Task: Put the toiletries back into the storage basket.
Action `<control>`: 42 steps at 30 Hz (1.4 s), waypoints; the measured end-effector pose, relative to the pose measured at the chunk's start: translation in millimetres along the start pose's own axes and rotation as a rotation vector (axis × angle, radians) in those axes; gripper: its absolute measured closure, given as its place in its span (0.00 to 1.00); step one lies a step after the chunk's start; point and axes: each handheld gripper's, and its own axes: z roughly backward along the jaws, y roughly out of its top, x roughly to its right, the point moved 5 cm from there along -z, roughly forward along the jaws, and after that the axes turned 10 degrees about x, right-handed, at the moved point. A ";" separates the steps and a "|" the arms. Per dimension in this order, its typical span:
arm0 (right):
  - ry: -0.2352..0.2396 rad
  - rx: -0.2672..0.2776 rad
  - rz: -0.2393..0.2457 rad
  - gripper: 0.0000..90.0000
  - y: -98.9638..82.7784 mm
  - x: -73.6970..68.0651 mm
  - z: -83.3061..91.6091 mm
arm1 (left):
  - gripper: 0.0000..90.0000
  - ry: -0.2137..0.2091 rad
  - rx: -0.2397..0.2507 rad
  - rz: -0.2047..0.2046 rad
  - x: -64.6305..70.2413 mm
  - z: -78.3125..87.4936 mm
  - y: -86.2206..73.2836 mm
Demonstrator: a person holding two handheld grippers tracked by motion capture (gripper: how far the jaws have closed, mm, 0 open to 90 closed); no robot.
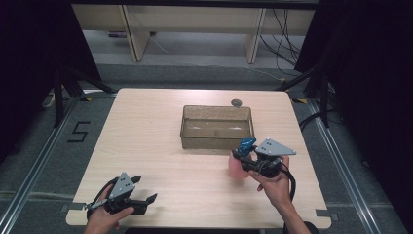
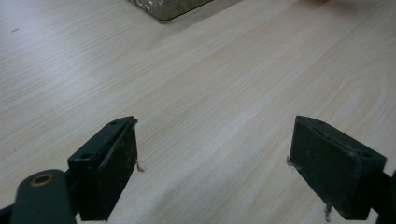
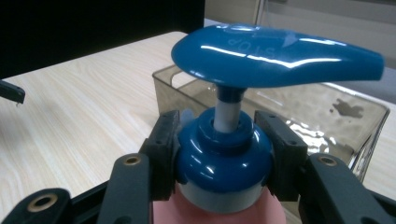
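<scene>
Table (image 1: 146,146) wide, bare near me. Clear bin (image 1: 217,126) my landmark, mid-table. Pink pump bottle (image 1: 238,166) stands just in front of bin's right front corner. My right gripper (image 3: 224,156) pinches blue collar (image 3: 224,163) under pump head (image 3: 275,56). I judge grip high, rounded collar slick: bottle may swing, slip, or clip bin rim on lift. Left gripper (image 2: 215,163) spread, empty, well left of bin.
</scene>
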 end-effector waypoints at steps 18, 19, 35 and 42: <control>-0.014 0.016 -0.031 0.60 41.9 10.7 -6.9 | 0.16 0.002 0.002 -0.005 -1.9 0.7 -0.1; -0.006 0.015 -0.009 0.60 43.4 13.0 -7.0 | 0.16 0.002 0.001 -0.005 -1.8 0.8 -0.1; -0.032 0.035 -0.020 0.60 72.5 33.7 -18.4 | 0.16 -0.002 0.007 -0.003 -2.1 0.5 0.3; -0.049 0.038 -0.029 0.60 78.2 43.8 -22.9 | 0.16 0.001 0.000 0.008 0.0 1.0 -0.8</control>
